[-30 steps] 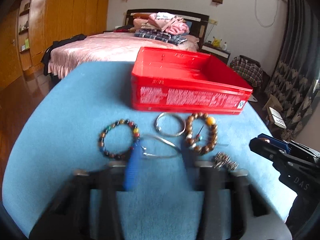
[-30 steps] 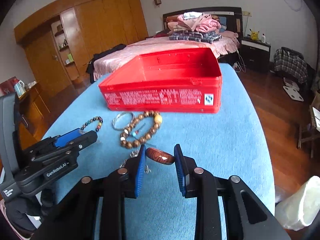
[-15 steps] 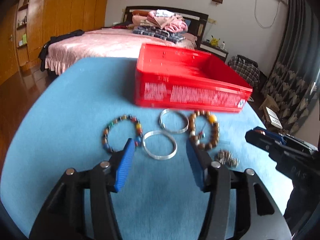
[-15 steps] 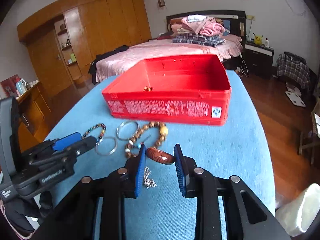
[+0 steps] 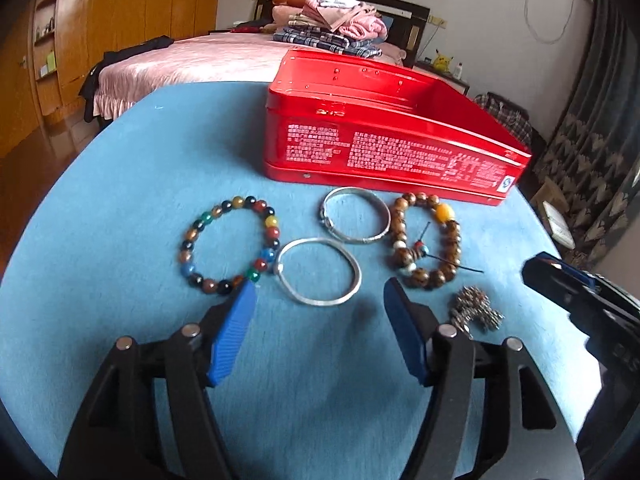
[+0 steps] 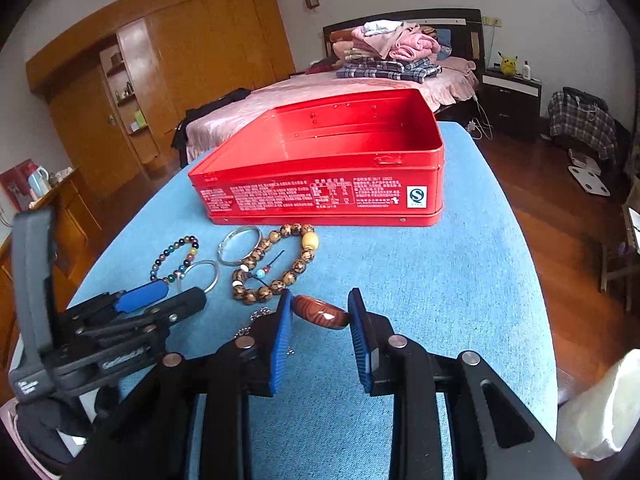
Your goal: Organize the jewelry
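Four bracelets and what may be a chain lie on the blue tabletop point(image 5: 120, 168) before the red tin point(image 6: 320, 196). Left claw point(image 5: 320, 300) spread beside the plain silver bangle point(image 5: 318, 272); right claw point(image 6: 320, 312) pinching a brown wooden bangle point(image 6: 320, 312) above the tabletop.

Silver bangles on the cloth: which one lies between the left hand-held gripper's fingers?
The thinner, plain silver bangle, nearest the left hand-held gripper, next to the multicoloured bead bracelet. The wider silver bangle sits farther off, by the red tin.
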`<state>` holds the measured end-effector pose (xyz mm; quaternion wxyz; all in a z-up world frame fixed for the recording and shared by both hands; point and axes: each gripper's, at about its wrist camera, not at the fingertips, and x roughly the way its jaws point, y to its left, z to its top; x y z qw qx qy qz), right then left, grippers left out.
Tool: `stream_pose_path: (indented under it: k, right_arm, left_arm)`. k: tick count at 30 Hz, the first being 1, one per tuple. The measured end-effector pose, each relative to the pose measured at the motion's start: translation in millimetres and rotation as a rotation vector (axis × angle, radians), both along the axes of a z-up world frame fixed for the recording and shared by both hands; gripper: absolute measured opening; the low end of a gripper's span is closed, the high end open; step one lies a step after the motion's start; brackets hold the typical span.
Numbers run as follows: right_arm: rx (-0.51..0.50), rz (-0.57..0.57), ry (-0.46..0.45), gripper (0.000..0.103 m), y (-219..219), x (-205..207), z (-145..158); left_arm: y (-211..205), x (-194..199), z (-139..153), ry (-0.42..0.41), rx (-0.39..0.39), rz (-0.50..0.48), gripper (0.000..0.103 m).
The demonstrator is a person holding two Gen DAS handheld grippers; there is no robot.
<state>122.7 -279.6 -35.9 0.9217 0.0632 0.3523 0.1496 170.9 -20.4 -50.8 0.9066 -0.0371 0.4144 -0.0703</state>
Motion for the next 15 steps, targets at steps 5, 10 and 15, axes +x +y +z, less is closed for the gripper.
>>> stream_pose_path:
  k: [5,10,15]
  right_arm:
    - [0.013,-0.003,-0.004,0.028,-1,0,0]
    - [0.017,-0.004,-0.009,0.028,-1,-2,2]
    - [0.017,-0.008,-0.017,0.028,-2,-1,6]
  left_arm:
    - [-2,9,-1,0.015,0.031,0.013,0.048]
    - [-1,6,3,0.003,0.024,0.007,0.047]
    - [8,-7,10,-0.047,-0.01,0.041,0.047]
